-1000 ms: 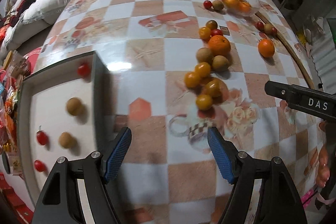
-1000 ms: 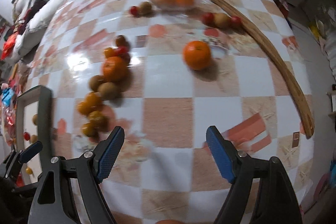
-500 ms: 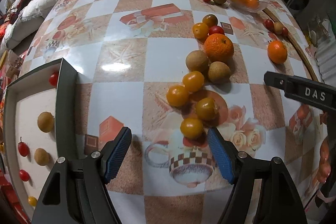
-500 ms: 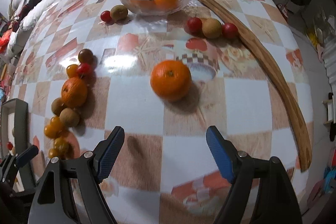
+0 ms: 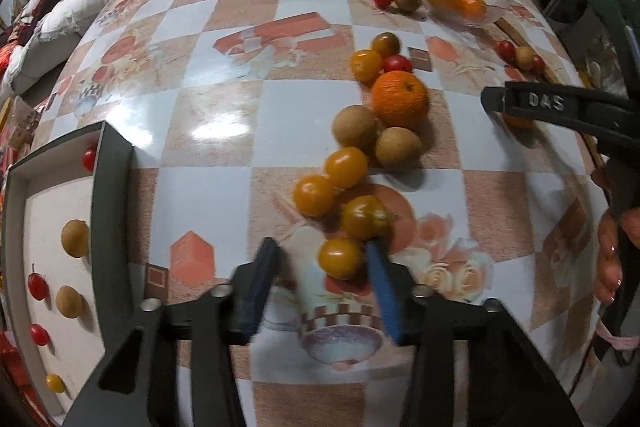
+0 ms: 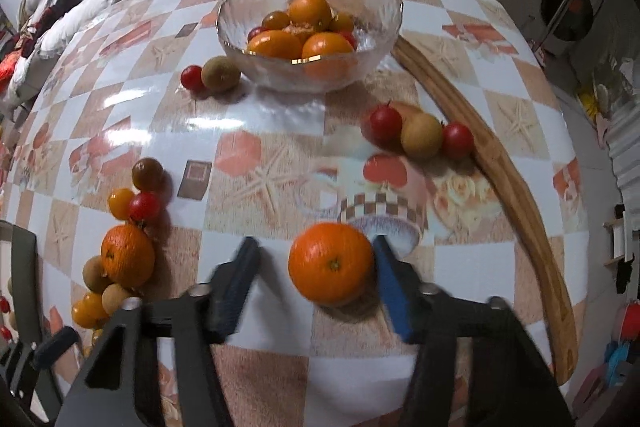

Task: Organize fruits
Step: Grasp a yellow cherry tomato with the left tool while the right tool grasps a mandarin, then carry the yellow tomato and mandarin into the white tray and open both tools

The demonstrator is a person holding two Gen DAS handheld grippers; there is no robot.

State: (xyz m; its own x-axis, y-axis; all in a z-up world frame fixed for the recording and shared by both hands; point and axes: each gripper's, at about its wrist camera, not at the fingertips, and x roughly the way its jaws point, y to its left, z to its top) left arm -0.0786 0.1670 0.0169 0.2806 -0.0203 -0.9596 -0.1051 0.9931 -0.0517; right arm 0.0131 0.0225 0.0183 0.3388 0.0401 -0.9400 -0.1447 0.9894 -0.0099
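The left gripper (image 5: 320,269) is closing around a small yellow tomato (image 5: 340,258) at the near end of a line of fruit – its right pad touches the tomato, its left pad stands clear. The right gripper (image 6: 314,275) is closing on a lone orange (image 6: 331,263), touched on one side only. Bare checked tablecloth (image 6: 280,131) lies between the orange and the glass bowl (image 6: 308,27). The grey tray (image 5: 108,195) sits at the table's left edge.
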